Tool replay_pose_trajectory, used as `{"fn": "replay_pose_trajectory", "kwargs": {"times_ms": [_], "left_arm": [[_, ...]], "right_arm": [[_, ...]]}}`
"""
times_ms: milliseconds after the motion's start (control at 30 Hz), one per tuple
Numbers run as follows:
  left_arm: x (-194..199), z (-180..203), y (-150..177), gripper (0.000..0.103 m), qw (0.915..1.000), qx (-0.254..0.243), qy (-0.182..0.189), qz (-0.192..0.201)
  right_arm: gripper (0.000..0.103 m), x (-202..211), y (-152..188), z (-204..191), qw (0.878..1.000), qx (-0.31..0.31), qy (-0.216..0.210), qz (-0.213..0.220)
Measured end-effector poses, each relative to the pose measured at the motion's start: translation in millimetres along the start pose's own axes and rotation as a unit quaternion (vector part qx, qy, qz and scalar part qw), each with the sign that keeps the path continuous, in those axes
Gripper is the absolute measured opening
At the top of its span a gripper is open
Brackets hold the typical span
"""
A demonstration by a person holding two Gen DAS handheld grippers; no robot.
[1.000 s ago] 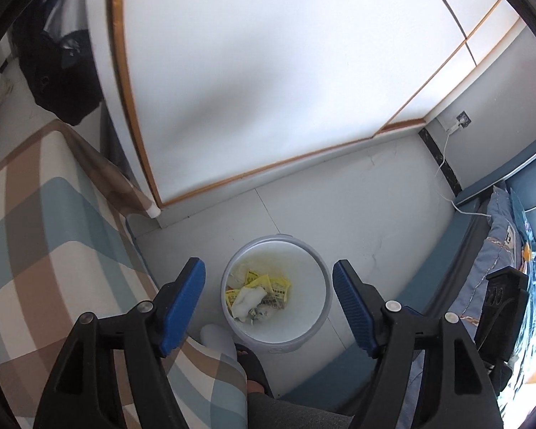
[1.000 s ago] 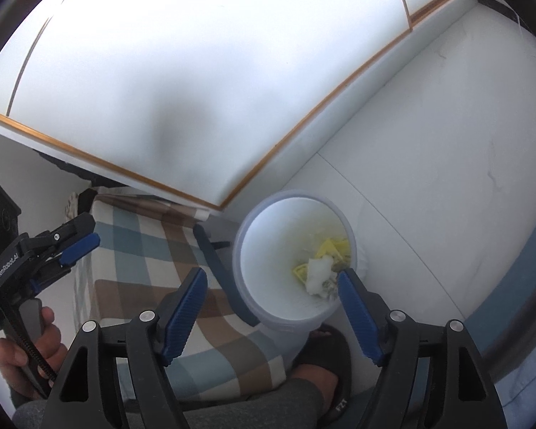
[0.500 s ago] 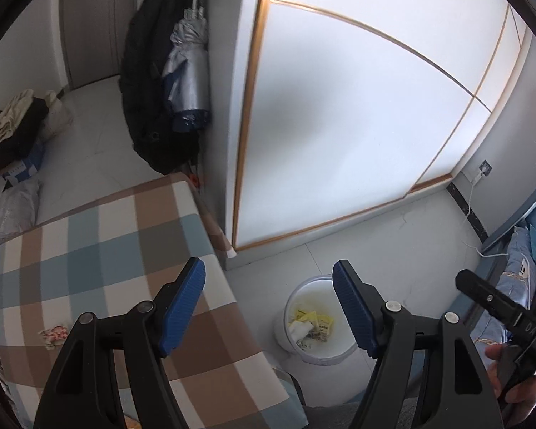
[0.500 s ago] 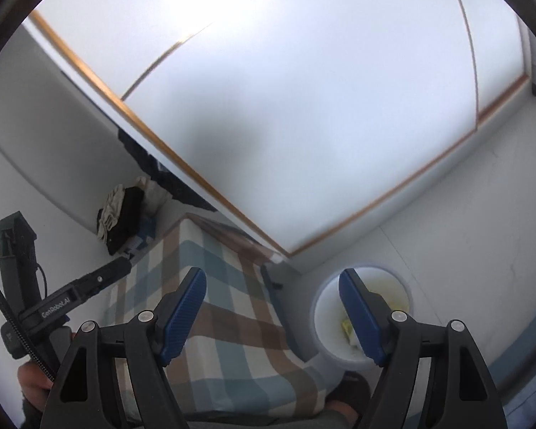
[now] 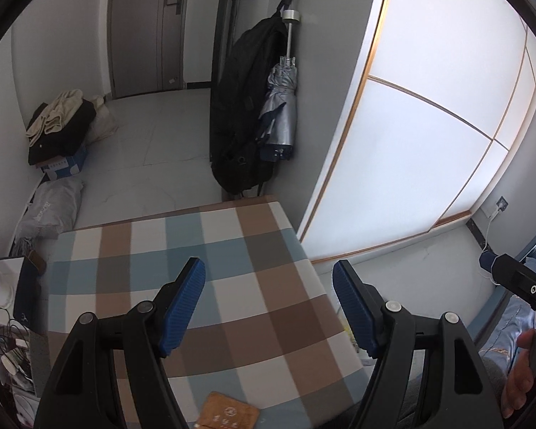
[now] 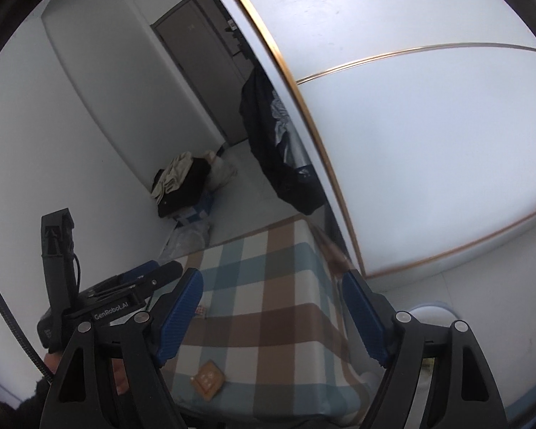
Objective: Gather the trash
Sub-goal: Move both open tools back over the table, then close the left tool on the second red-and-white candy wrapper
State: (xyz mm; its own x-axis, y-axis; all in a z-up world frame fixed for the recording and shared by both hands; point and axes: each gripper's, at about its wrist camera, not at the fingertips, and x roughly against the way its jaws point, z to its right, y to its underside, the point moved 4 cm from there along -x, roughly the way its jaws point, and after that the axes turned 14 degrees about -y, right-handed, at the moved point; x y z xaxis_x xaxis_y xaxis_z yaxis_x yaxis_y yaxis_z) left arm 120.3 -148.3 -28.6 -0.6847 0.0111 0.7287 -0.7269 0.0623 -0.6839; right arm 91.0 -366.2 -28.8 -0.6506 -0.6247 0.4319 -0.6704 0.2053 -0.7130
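Both fisheye views bend straight lines hard and end in a black rim at the corners. Daylight falls evenly on the white panels [image 5: 428, 150], which look bright and nearly washed out in the left wrist view. The door [image 5: 143, 28] and hallway behind sit in dimmer grey. The right wrist view is darker and cooler, with motion smear along the table [image 6: 332, 250] edge and panel trim. Shadows are soft.

Probably a home bedroom: a checked bed cover [image 5: 232, 286], hanging umbrella [image 5: 278, 114], and sliding wardrobe doors [image 5: 428, 136].
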Motion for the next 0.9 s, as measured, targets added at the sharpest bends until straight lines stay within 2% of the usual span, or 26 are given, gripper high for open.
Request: {"fn": "replay_pose_trajectory", "kwargs": {"times_ms": [100, 267, 567, 700, 900], "left_arm": [[-3, -25, 5, 0.071, 0.9999, 0.006, -0.007, -0.007], [-22, -68, 14, 0.071, 0.9989, 0.021, -0.001, -0.041], [-60, -119, 32, 0.071, 0.9947, 0.012, -0.008, -0.102], [-82, -119, 42, 0.071, 0.9882, -0.038, 0.021, -0.147], [-112, -115, 51, 0.071, 0.9798, -0.115, 0.037, -0.159]], "right_arm": [[0.08, -15, 5, -15, 1.0, 0.01, -0.002, -0.007], [0.082, -43, 15, -35, 1.0, 0.015, -0.011, -0.02], [0.083, -99, 41, -58, 0.997, 0.012, -0.022, -0.067], [0.086, -119, 51, -57, 0.996, 0.015, -0.022, -0.081], [0.086, -144, 58, -45, 0.994, 0.008, -0.008, -0.105]]}}
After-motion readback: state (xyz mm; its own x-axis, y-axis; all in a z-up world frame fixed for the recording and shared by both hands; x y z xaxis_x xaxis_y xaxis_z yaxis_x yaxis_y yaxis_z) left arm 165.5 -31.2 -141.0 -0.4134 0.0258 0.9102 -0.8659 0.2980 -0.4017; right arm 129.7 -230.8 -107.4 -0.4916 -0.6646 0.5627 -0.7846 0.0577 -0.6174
